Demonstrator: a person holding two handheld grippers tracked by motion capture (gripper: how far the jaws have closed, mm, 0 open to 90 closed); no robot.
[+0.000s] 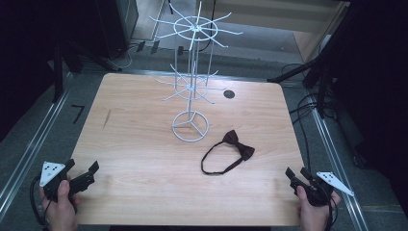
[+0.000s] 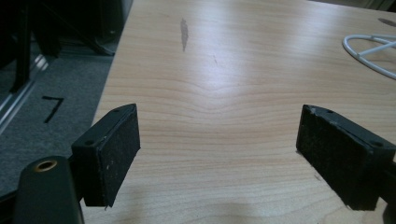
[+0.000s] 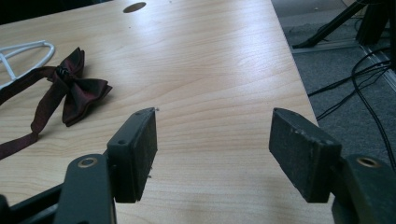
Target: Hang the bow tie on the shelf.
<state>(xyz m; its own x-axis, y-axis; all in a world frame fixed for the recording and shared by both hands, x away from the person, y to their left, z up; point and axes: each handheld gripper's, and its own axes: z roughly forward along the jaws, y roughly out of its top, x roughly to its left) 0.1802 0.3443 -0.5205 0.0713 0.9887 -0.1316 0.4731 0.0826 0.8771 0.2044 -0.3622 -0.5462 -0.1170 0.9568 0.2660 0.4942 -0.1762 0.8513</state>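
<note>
A dark red bow tie point(image 1: 239, 145) with its thin strap looped beside it lies on the wooden table point(image 1: 144, 144), right of centre; the right gripper view has the bow tie point(image 3: 74, 86) at its left. A white wire display stand point(image 1: 191, 72) rises from a ring base near the table's middle. My left gripper point(image 1: 82, 171) hovers over the near left corner, jaws wide apart with bare wood between them. Held by a hand at the near right corner, my right gripper point(image 1: 297, 173) is open too, with nothing between its pads point(image 3: 140, 149).
A small dark hole point(image 1: 229, 94) marks the table's far right. Black cables point(image 1: 308, 110) and tripod legs stand on the grey floor to the right. A "7" mark point(image 1: 77, 113) is on the floor at left. The stand's ring base point(image 2: 373, 51) is far right in the left gripper view.
</note>
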